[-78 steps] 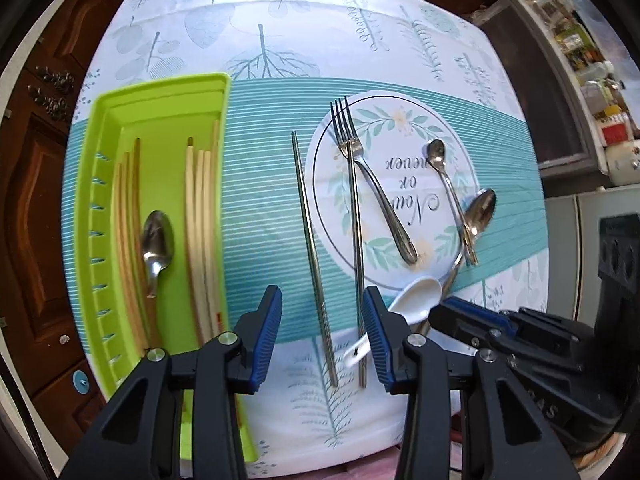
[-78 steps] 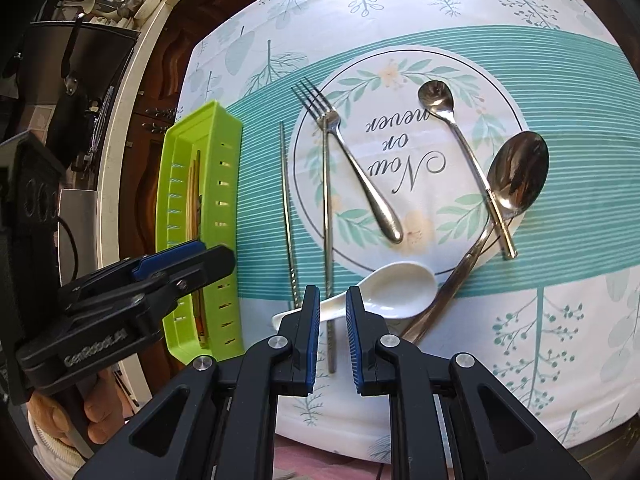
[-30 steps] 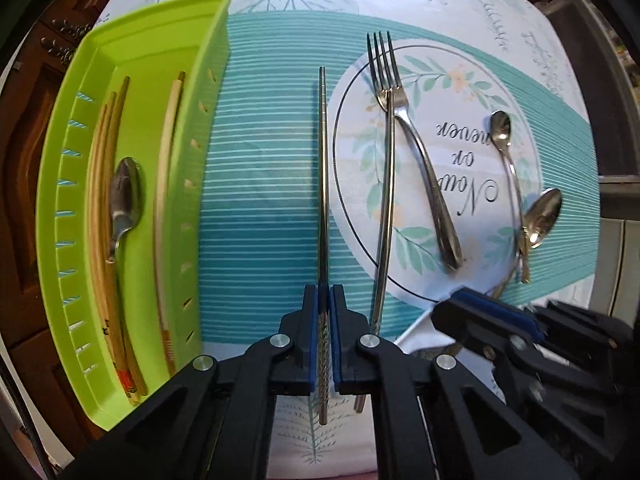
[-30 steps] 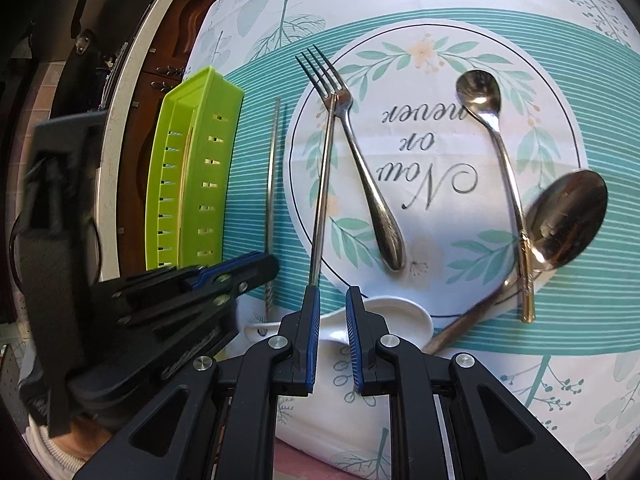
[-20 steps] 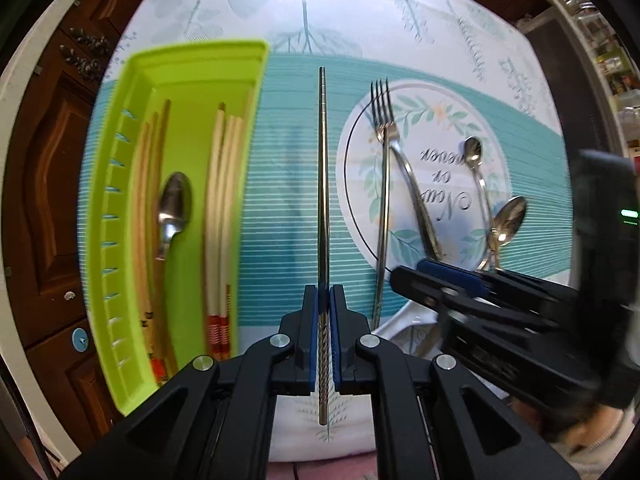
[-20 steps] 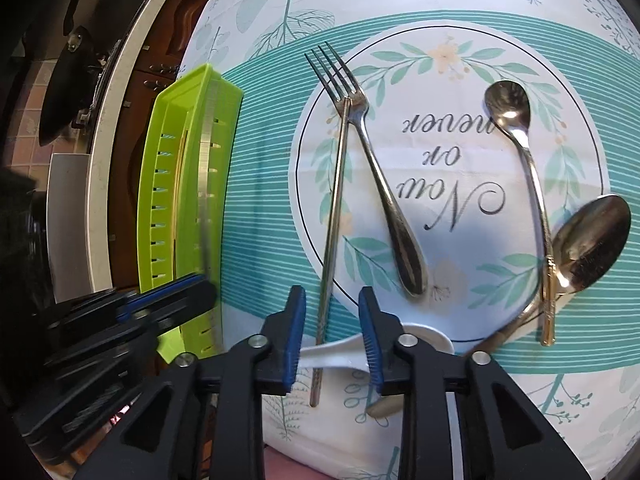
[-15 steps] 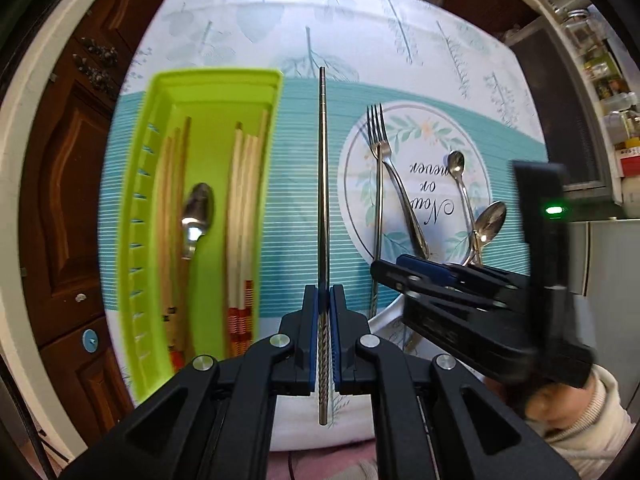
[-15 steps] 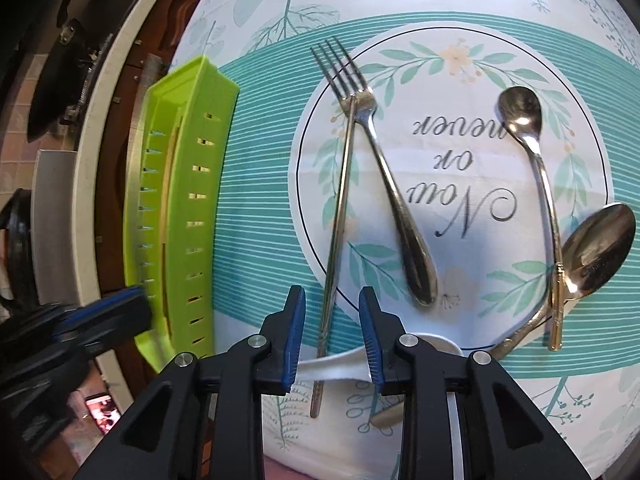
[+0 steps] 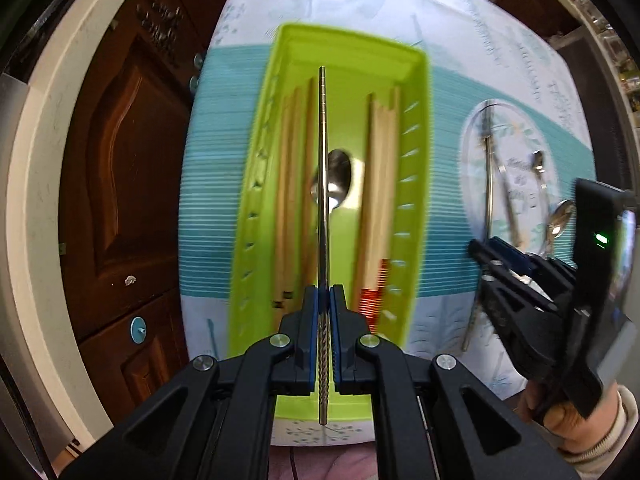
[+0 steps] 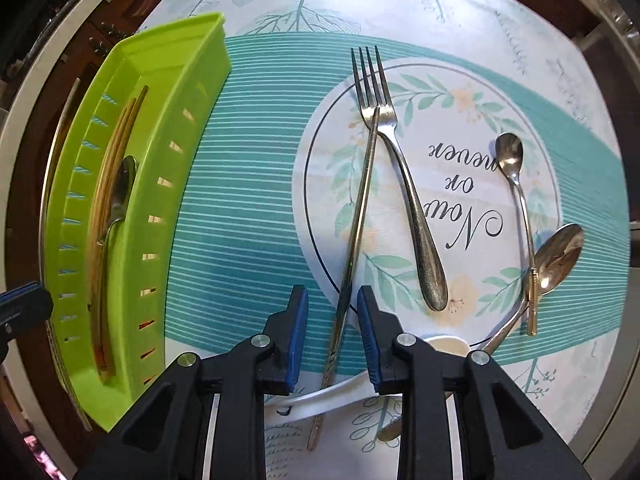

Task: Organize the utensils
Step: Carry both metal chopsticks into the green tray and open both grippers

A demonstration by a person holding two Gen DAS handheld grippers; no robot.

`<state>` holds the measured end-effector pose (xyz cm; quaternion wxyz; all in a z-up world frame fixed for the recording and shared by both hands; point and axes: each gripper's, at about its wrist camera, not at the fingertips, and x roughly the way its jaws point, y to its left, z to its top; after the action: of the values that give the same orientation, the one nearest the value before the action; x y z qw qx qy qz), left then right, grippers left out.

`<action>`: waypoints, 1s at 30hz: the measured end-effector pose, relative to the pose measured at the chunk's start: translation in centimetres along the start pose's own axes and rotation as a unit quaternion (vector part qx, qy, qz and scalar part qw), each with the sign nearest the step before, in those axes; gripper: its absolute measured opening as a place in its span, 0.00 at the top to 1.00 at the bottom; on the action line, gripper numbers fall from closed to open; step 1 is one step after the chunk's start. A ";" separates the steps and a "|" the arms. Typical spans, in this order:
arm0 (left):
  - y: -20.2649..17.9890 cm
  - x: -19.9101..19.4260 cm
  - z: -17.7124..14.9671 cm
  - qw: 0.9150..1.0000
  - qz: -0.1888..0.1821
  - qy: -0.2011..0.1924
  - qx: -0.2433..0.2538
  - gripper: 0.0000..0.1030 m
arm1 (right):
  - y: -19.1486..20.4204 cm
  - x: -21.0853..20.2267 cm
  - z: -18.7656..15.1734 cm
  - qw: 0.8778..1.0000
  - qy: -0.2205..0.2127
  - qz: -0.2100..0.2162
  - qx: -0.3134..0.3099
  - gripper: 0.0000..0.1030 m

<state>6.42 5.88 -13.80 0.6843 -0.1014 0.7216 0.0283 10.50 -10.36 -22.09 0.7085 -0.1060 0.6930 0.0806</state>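
My left claw: pinching a metal chopstick near its twisted end, held lengthwise above the green tray.
Tray: wooden chopsticks along both sides, a spoon between them.
My right claw: spread, astride a second metal chopstick on the tablecloth.
Fork: just right of that chopstick, its tines touching the tip.
Writing: the cloth's round print reads "Now or never", upside down to me.
Far right: small spoon, large spoon.

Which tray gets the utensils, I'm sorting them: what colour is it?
Lime green tray, clearest in the left wrist view.
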 end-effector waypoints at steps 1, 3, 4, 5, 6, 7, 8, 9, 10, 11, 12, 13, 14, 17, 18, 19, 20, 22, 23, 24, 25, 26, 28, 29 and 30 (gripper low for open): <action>0.3 0.4 0.1 1.000 0.000 0.003 0.000 0.97 | 0.4 0.0 -0.1 1.000 -0.003 -0.004 -0.001 0.84; 0.9 1.3 0.3 1.000 0.001 0.009 0.002 0.97 | 0.9 -0.1 -0.5 1.000 -0.008 -0.010 0.000 0.91; 1.0 1.7 0.4 1.000 -0.002 0.011 0.003 0.97 | 1.2 -0.1 -0.6 1.000 -0.010 -0.013 0.003 0.93; 1.2 2.1 0.5 1.000 -0.003 0.014 0.006 0.97 | 1.3 -0.1 -0.7 1.000 -0.011 -0.014 0.008 0.94; 1.2 2.4 0.6 1.000 -0.002 0.016 0.007 0.97 | 1.2 -0.1 -0.7 1.000 -0.011 -0.011 0.017 0.94; 1.3 2.7 0.7 1.000 -0.005 0.018 0.010 0.97 | 0.9 -0.1 -0.7 1.000 -0.011 -0.005 0.025 0.94; 1.3 2.9 0.7 1.000 -0.006 0.020 0.012 0.97 | 0.8 -0.1 -0.7 0.999 -0.011 0.000 0.030 0.95; 1.4 3.2 0.8 1.000 -0.008 0.022 0.015 0.97 | 0.6 -0.1 -0.7 0.999 -0.011 0.009 0.037 0.95; 1.4 3.4 0.8 1.000 -0.009 0.023 0.016 0.97 | 0.3 -0.1 -0.8 0.999 -0.011 0.017 0.044 0.95; 1.4 3.7 0.8 0.999 -0.012 0.024 0.019 0.97 | 0.0 -0.1 -0.9 0.998 -0.010 0.028 0.054 0.95; 1.3 3.8 0.9 0.999 -0.013 0.024 0.020 0.97 | -0.3 -0.1 -0.8 0.997 -0.009 0.042 0.065 0.95; 1.3 4.0 0.9 0.999 -0.015 0.025 0.021 0.97 | -0.6 -0.2 -1.0 0.996 -0.009 0.054 0.076 0.95; 1.2 4.0 0.9 0.999 -0.016 0.025 0.022 0.97 | -1.0 -0.3 -1.0 0.995 -0.012 0.062 0.083 0.95; 1.3 4.1 1.0 0.999 -0.020 0.025 0.022 0.91 | -1.5 -1.4 -1.1 0.991 -0.022 0.089 0.098 0.95; 1.3 4.1 1.0 0.999 -0.022 0.025 0.021 0.89 | -1.5 -2.0 -1.1 0.990 -0.026 0.097 0.100 0.95; 1.4 4.1 0.9 0.999 -0.022 0.025 0.022 0.86 | -1.5 -2.5 -1.1 0.989 -0.029 0.104 0.101 0.95; 1.3 4.0 0.9 0.999 -0.023 0.024 0.021 0.85 | -1.5 -3.0 -1.0 0.988 -0.031 0.113 0.103 0.95; 1.4 3.6 0.8 0.999 -0.028 0.020 0.021 0.78 | -1.0 -4.1 -1.0 0.985 -0.036 0.130 0.104 0.95; 1.4 3.4 0.8 0.999 -0.029 0.018 0.021 0.77 | -0.4 -4.8 -0.7 0.985 -0.039 0.136 0.102 0.95; 1.5 3.0 0.7 0.999 -0.031 0.014 0.022 0.75 | 0.0 -5.4 -0.8 0.983 -0.039 0.151 0.101 0.95; 1.5 2.7 0.5 0.999 -0.031 0.010 0.022 0.71 | -0.1 -6.8 0.2 0.981 -0.038 0.160 0.099 0.95; 1.7 2.5 0.4 0.999 -0.031 0.006 0.022 0.67 | 0.3 -7.2 0.2 0.981 -0.037 0.167 0.096 0.95; 1.9 1.6 0.1 0.999 -0.024 -0.008 0.024 0.51 | 0.4 -8.1 0.3 0.978 -0.035 0.185 0.088 0.95; 2.0 1.2 0.0 0.999 -0.021 -0.015 0.024 0.50 | 1.0 -8.4 0.4 0.976 -0.032 0.196 0.086 0.95; 2.1 0.7 -0.2 0.999 -0.020 -0.023 0.026 0.49 | 0.6 -8.9 -0.1 0.975 -0.030 0.203 0.083 0.95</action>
<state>5.84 7.88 -14.68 0.7034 -0.0975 0.7040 -0.0021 10.01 -9.48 -13.18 0.7042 0.0992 0.6827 0.1681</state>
